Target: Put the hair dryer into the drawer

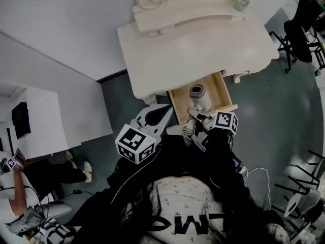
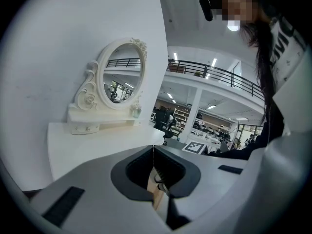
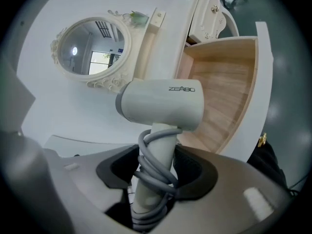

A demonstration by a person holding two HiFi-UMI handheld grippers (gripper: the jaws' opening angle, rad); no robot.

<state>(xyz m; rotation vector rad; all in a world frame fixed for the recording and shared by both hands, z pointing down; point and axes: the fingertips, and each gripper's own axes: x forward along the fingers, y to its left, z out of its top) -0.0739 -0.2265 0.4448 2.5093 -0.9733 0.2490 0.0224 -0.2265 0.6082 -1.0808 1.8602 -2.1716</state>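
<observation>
Right gripper has the pale grey hair dryer clamped by its handle, jaws pressing on the grey cord coiled round it. The dryer's barrel sits crosswise above the jaws, and in the head view it hangs right over the open light-wood drawer, which is pulled out from the front of the cream dressing table.

Left gripper hovers just beside the drawer's left corner, jaws pressed together with nothing between them.

Back on the tabletop stands an oval mirror in an ornate cream frame, well clear of the drawer, with a small pale green item at its foot.

The table backs onto a plain white wall, over a dark grey floor. A black office chair stands off to the right, and a white cable trails on the floor near the person's side.
</observation>
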